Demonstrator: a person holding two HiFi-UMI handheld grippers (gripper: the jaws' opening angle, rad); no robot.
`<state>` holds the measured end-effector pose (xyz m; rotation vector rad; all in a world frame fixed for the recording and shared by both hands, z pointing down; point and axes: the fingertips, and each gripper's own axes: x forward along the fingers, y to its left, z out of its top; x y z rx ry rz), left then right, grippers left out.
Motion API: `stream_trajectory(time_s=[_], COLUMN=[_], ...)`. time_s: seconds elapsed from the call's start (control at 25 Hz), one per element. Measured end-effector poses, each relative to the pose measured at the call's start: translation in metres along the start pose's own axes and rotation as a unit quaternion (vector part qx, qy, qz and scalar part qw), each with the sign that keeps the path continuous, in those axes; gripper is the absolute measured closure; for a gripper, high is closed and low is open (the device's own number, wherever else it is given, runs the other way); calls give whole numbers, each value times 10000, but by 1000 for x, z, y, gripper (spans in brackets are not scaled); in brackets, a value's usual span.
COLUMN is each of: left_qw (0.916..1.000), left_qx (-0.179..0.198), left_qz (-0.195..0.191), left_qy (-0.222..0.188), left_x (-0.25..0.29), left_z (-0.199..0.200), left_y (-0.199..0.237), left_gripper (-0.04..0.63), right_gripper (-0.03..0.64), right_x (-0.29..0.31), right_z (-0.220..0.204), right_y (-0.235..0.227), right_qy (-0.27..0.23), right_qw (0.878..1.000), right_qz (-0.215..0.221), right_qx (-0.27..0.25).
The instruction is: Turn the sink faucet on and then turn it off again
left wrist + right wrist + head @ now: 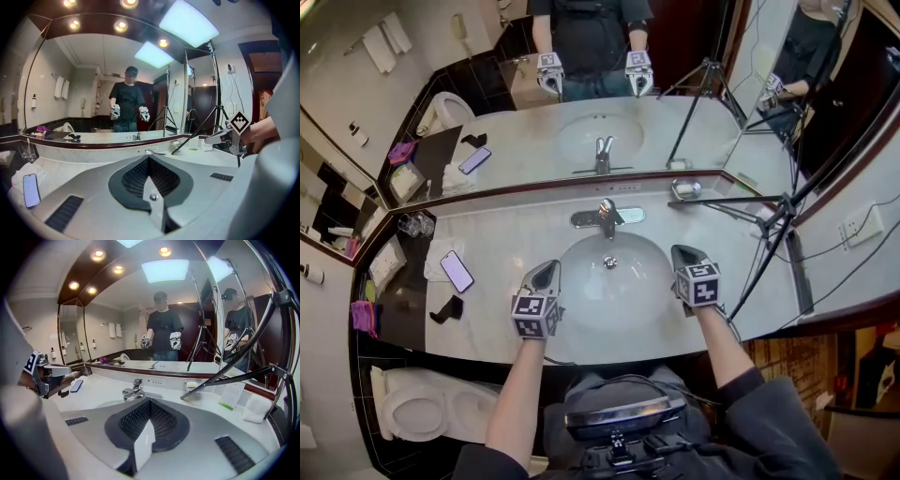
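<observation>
Presently the left hand-held gripper, grey with a marker cube on its back, has its jaws clenched together with nothing between them. It hovers at the nine o'clock edge of the oval white sink basin, with its tips pointing towards twelve. The right hand-held gripper is likewise clenched and empty, above the basin's three o'clock edge and well apart from its partner. Neither touches the chrome single-lever sink faucet, which stands at the basin's twelve o'clock on a metal plate, its spout reaching over the bowl. Around the basin spreads the pale marble tabletop. At the faucet's three o'clock sits a small chrome soap dish, and beside it the black tripod legs slant across the tabletop. Out at the basin's nine o'clock, beyond the left hand-held gripper, a smartphone with a lit pale screen lies flat. A small black object lies near it at the phone's six o'clock, and clear glass tumblers stand at its eleven. Behind the faucet, the wide wall mirror reflects the person holding both tools. A white toilet stands at seven o'clock, below the tabletop's edge.
</observation>
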<state>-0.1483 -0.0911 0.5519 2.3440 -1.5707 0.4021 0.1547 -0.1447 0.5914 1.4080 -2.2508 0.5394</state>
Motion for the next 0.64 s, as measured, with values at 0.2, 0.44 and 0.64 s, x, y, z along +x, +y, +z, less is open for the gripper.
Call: stream_trajectory(time_s=[0.2,0.44,0.64], left_qw=[10000,10000,10000], left_qx=[-30,-42,-55], left_qz=[7,44,47], left_qy=[3,-2,1], left_x=[1,1,1], left_z=[-1,-1,-2], left_y=[-1,1,-1], left_gripper=[607,607,607], right_gripper=[603,603,603], right_x=[2,5,4], right_z=[-1,-5,-4], right_y=[-1,-1,-4], right_qy=[71,121,106], right_qw=[9999,9998,9997], right_qz=[-6,3,-4], right_qx=[-118,-167,-206])
